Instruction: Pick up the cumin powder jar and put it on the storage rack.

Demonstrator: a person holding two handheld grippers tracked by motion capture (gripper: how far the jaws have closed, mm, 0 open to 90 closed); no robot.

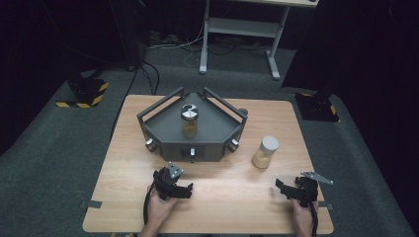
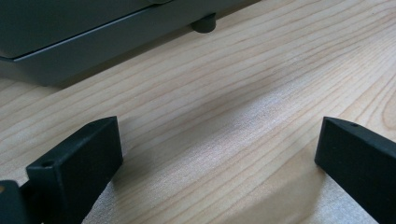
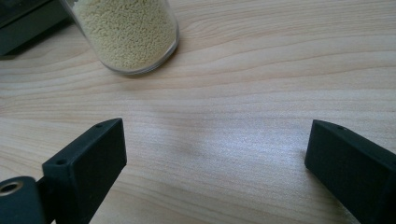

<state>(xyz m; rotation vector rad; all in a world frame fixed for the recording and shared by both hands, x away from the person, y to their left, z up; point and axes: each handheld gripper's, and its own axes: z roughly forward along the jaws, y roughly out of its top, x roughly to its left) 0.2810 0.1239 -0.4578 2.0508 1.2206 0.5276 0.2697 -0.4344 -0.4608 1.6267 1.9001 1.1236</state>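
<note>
A clear jar of yellow grains with a white lid [image 1: 265, 151] stands on the wooden table [image 1: 222, 197], right of the grey device; its lower part [image 3: 126, 35] rises at the top left of the right gripper view. A second jar with a metal lid [image 1: 189, 121] stands on the grey angular device [image 1: 192, 128]. My left gripper [image 1: 187, 190] rests low over the table in front of the device, jaws wide apart over bare wood [image 2: 219, 140]. My right gripper [image 1: 282, 187] sits near the front right edge, open, pointing toward the white-lidded jar, nothing between its fingers [image 3: 88, 163].
The device has knobs along its front [image 1: 192, 152] and a rubber foot [image 2: 204, 22] near my left gripper. Beyond the table lie grey carpet, a white desk frame [image 1: 237, 29], cables and yellow-black marked blocks [image 1: 84, 94].
</note>
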